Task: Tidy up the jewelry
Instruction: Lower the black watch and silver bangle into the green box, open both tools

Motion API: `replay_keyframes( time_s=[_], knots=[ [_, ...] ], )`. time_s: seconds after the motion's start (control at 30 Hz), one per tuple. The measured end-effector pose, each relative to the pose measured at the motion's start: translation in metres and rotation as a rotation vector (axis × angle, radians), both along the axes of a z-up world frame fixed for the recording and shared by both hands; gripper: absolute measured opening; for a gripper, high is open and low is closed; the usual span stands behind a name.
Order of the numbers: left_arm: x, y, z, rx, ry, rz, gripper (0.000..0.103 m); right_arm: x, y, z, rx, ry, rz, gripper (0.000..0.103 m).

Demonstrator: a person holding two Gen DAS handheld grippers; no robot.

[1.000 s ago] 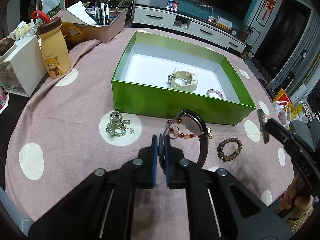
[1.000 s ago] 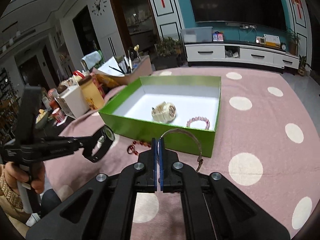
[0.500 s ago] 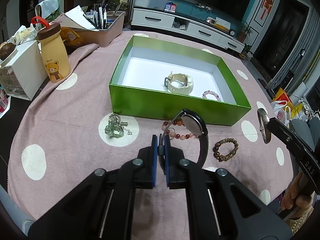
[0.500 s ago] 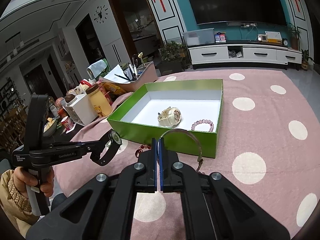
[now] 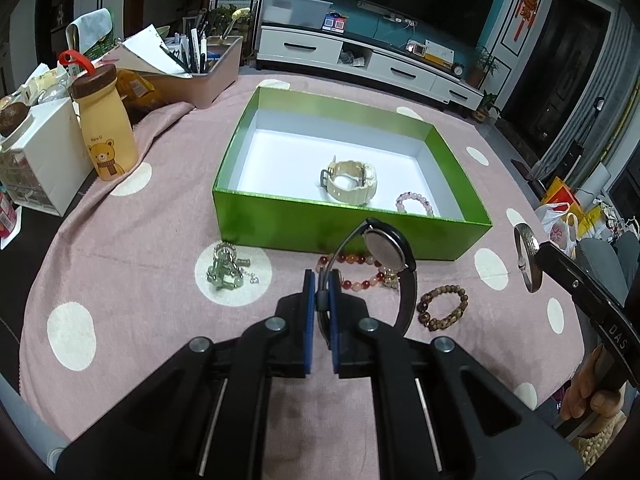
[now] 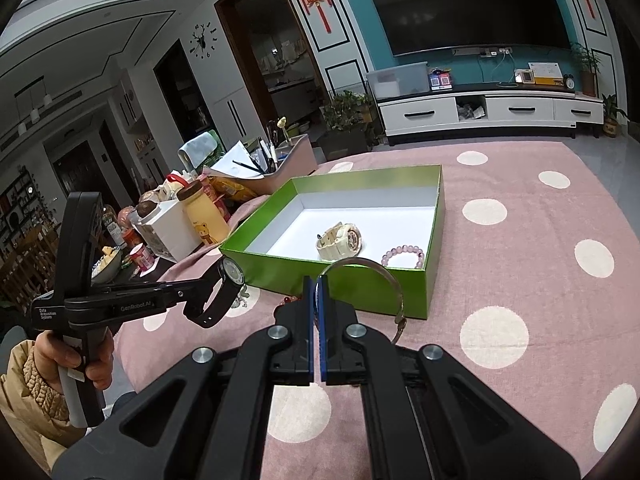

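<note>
While both grippers hang short of the green box [image 5: 348,228], each load rides on a thin pinch. Near the tablecloth's [image 5: 132,248] front edge, the jade charm [image 5: 224,270] lies loose, as do the red bead bracelet [image 5: 352,276] and brown bead bracelet [image 5: 442,306] further right. The left gripper [image 5: 320,300] is clamped on the strap of a black watch [image 5: 390,248], whose heavy face could swing and twist free. The right gripper [image 6: 316,300] is closed on a thin silver bangle [image 6: 380,276]; it may pivot, catch the box's near wall, or strike the cream watch [image 6: 340,242] and pink bracelet [image 6: 402,256] inside.
</note>
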State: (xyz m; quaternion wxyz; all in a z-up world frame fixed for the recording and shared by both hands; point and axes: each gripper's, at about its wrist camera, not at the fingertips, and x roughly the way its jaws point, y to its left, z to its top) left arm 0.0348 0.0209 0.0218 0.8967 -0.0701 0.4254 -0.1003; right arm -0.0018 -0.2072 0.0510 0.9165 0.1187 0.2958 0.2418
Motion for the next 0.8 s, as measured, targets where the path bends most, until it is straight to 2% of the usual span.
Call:
replay_keyframes(
  time_s=[0.3, 0.8],
  knots=[
    [0.017, 0.001, 0.017, 0.012, -0.049, 0.007, 0.006, 0.011, 0.002, 0.010, 0.013, -0.034, 0.003, 0.002],
    [0.065, -0.007, 0.047, 0.036, -0.139, 0.017, 0.006, 0.059, 0.000, 0.025, 0.023, -0.091, -0.014, 0.002]
  ],
)
